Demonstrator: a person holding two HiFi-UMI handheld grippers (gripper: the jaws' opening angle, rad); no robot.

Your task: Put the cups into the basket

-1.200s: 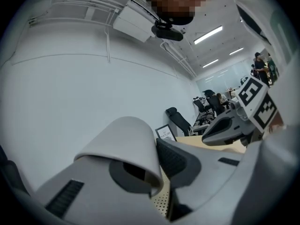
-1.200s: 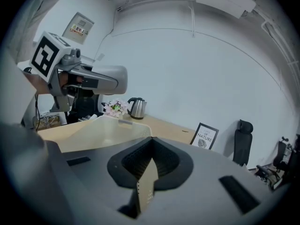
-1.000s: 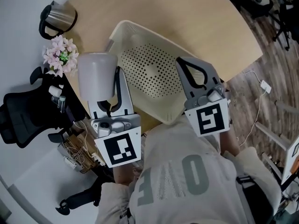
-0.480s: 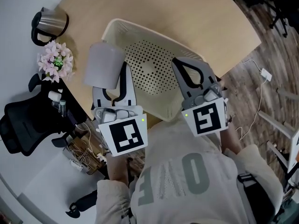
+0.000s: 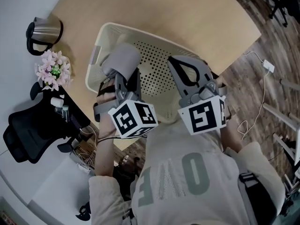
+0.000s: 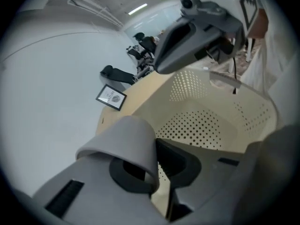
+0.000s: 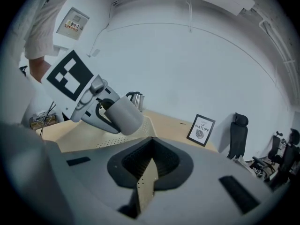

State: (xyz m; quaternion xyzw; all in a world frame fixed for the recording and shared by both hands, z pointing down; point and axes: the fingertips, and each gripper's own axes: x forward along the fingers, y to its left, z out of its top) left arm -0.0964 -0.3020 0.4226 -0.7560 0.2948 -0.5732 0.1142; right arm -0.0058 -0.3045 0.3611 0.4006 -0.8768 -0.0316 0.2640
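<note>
The cream perforated basket (image 5: 101, 43) stands on the wooden table (image 5: 187, 13). My left gripper (image 5: 124, 75) is shut on a grey cup (image 5: 121, 60), held by its wall and tilted over the basket's left side. In the left gripper view the cup (image 6: 126, 144) fills the space between the jaws, with the basket (image 6: 201, 125) beyond. My right gripper (image 5: 177, 62) hangs over the basket's near right part, shut and holding nothing. From the right gripper view I see the cup (image 7: 123, 115) above the basket (image 7: 93, 135).
A steel kettle (image 5: 43, 32) and pink flowers (image 5: 52, 70) stand at the table's left end. A black office chair (image 5: 33, 125) is on the left. A framed picture (image 7: 201, 130) stands on the table's far side. A white cable (image 5: 262, 78) lies on the floor at the right.
My left gripper has carried the cup rightward from beside the basket to over its left part, rolling so the cup tilts. The right gripper has hardly moved.
</note>
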